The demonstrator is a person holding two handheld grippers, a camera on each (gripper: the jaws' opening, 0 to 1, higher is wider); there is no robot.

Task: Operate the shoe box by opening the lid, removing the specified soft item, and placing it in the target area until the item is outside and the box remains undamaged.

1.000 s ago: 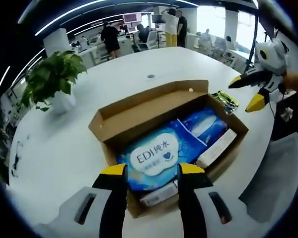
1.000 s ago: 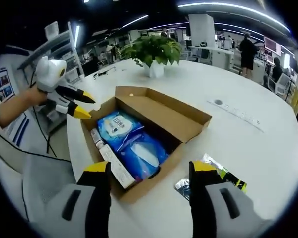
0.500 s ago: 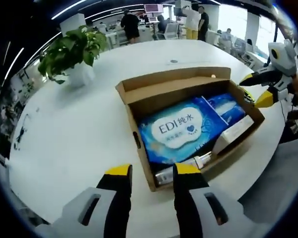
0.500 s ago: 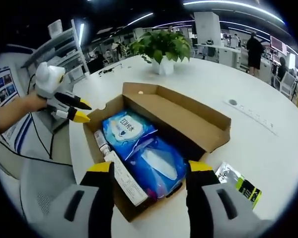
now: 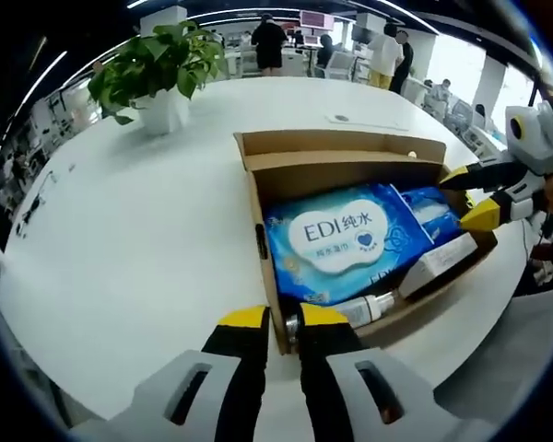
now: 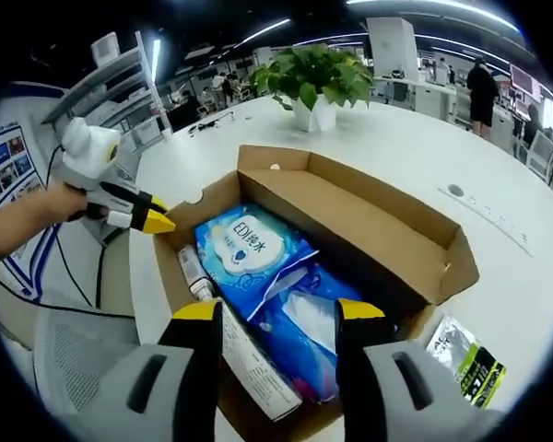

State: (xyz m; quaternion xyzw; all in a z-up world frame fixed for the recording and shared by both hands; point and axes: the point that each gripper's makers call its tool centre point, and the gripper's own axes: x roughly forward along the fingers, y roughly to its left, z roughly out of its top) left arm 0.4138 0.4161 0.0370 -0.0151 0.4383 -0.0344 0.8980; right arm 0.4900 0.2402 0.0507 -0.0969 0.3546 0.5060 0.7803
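Cardboard shoe box (image 5: 350, 166) sits open on the white tabletop (image 5: 129, 230), the blue wipes pack (image 5: 336, 241) lying inside beside a smaller blue pack (image 6: 318, 318). Left gripper (image 5: 275, 318), jaws narrowly parted and empty, straddles the box's near wall. Right gripper (image 6: 278, 311), jaws wider and empty, hovers over the box's contents. Closing now risks pinching the cardboard wall and tearing it.

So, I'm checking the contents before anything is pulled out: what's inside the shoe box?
Inside the shoe box: two blue wipes packs, a long white carton and a small tube. Anything beneath the packs is covered.
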